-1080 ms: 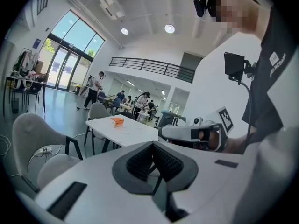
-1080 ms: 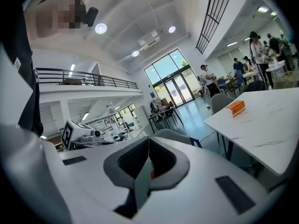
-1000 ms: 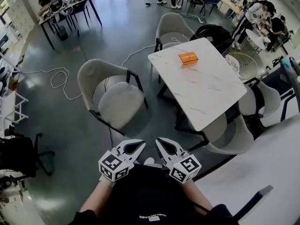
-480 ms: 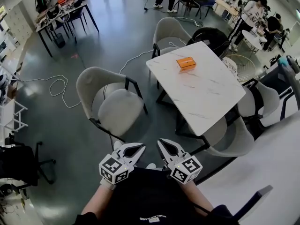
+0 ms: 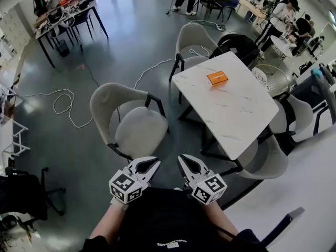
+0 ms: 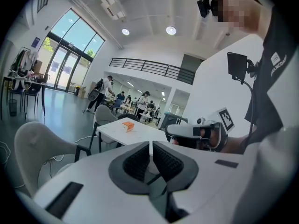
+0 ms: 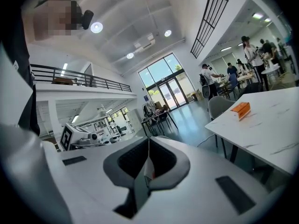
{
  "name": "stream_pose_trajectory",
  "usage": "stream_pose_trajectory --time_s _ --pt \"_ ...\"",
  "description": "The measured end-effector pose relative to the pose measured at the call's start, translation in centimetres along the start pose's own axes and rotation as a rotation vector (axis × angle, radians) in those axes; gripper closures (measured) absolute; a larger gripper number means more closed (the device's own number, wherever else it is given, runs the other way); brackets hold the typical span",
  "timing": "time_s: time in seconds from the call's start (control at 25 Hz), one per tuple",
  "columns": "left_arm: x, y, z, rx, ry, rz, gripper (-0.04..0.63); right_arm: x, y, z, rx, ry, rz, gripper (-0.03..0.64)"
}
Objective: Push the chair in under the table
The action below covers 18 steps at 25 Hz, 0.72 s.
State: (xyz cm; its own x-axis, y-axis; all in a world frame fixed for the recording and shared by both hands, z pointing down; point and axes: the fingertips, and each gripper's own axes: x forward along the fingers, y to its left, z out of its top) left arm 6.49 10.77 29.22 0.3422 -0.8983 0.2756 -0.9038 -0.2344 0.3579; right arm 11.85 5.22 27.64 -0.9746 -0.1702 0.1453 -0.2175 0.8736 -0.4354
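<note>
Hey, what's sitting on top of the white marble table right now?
A small orange box lies on the table, toward its far end; nothing else shows on the top. What is inside the box cannot be seen.

The hall is being lit brightly by round ceiling lamps and by daylight being let in through tall windows. Soft shadows are being cast under the table and the chair on the glossy floor. Both gripper views are being bent and darkened at their edges.
</note>
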Motion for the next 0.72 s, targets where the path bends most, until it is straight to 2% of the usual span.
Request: stream_pose_trajectory --time_s 0.16,0.4,0.72 --pt "-1.9 5.7 1.2 0.016 -0.012 0.028 0.589 4.6 0.7 -0.2 0.010 0.013 0.011 0.603" --pt "-4.4 13.6 2.0 0.021 0.010 0.070 0.586 11.5 1.8 -0.3 -0.061 0.060 -0.019 0.603" --pt "-7.9 25.2 3.0 0.055 0.064 0.127 0.538 20.8 3.7 -0.8 -0.080 0.096 -0.027 0.597"
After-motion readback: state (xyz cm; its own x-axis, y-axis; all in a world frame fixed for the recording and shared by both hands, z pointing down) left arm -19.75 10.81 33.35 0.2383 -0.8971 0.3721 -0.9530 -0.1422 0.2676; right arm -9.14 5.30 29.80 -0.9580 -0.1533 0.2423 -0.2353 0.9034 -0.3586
